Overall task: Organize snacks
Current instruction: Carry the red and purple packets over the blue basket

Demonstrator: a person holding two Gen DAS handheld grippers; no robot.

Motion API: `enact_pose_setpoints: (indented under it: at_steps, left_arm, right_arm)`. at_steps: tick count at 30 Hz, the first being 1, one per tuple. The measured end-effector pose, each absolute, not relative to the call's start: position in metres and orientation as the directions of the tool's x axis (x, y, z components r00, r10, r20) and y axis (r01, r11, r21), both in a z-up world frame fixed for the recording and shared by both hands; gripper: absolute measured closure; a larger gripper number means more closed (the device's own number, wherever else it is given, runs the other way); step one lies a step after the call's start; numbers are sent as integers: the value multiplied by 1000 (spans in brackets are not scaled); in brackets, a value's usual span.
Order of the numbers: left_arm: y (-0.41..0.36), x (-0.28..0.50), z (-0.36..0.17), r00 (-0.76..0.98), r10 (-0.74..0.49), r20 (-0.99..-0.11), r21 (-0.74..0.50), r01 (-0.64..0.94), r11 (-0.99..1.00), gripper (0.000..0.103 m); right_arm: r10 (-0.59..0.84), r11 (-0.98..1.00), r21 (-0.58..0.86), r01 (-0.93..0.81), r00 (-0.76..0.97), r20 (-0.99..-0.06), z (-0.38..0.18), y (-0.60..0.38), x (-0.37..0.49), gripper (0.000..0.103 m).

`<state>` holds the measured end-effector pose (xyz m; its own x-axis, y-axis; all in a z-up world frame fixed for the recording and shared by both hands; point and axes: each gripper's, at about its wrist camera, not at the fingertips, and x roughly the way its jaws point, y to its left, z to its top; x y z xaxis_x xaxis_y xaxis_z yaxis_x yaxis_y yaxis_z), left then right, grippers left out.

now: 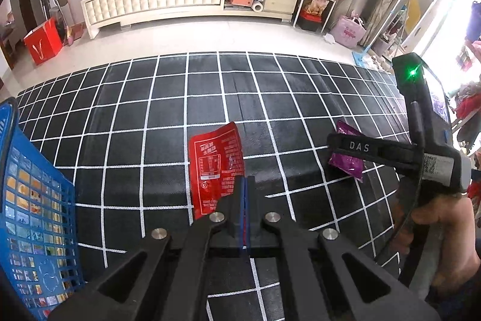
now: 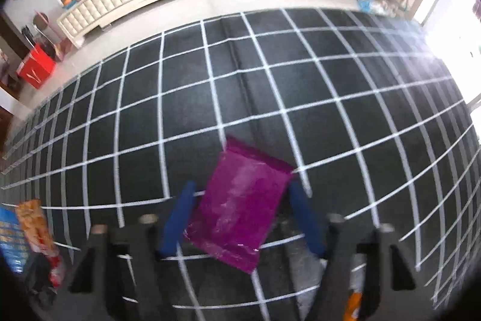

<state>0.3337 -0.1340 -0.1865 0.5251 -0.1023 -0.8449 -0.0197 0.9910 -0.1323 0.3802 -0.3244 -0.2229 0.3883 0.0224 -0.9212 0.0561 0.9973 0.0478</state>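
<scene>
Partway through, by the look of it. Left gripper (image 1: 246,185) pinched on a flat red foil snack packet (image 1: 215,167), near a blue plastic basket (image 1: 36,218) already holding snacks. Right gripper (image 2: 240,218) spread wide around a purple foil packet (image 2: 240,206), lying unpicked on black gridded mat (image 2: 270,80).

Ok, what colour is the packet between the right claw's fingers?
Purple packet; the right wrist view shows it best.

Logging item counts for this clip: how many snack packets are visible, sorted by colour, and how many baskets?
Red foil snack packet: 1
Purple foil snack packet: 1
Orange printed snack packet: 1
Blue plastic lattice basket: 1
Total: 4
</scene>
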Motion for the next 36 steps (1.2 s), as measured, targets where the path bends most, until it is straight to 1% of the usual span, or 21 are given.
enact_pose_setpoints:
  at_steps: [3,5,10,16,19,25,30,36]
  left_arm:
    - [-132,328,-184,531,-100,-841,-131,-21,991,103]
    - [-132,320,-179,544,-87,-835,-105,-3,994,103]
    - [-129,307,-167,562,-94,-822,-100,20,995,103]
    - [-123,285,-141,595,-106,-797,-97,47,994,103]
    - [-119,272,-124,615,-120,-780,-110,53,992,103]
    - [-109,246,-85,673,-109,-731,-90,62,994,103]
    - [-95,221,-60,700,-121,-703,-97,74,993,103]
    - [-70,181,-35,738,-123,-663,-111,66,992,103]
  right_arm:
    - [63,995,86,40,397,-916,-223,-330,374,44]
    - [81,994,105,39,391,-917,-221,-338,368,45]
    - [108,991,133,30,429,-897,-197,-342,351,45]
    - [150,989,128,-78,498,-854,-144,-317,321,45]
    - [193,981,146,-131,525,-829,-119,-304,305,45]
    - [300,950,188,-250,566,-768,-72,-269,263,46]
    - [349,929,191,-316,583,-733,-44,-249,240,46]
    - [373,912,176,-370,574,-729,-35,-226,219,46]
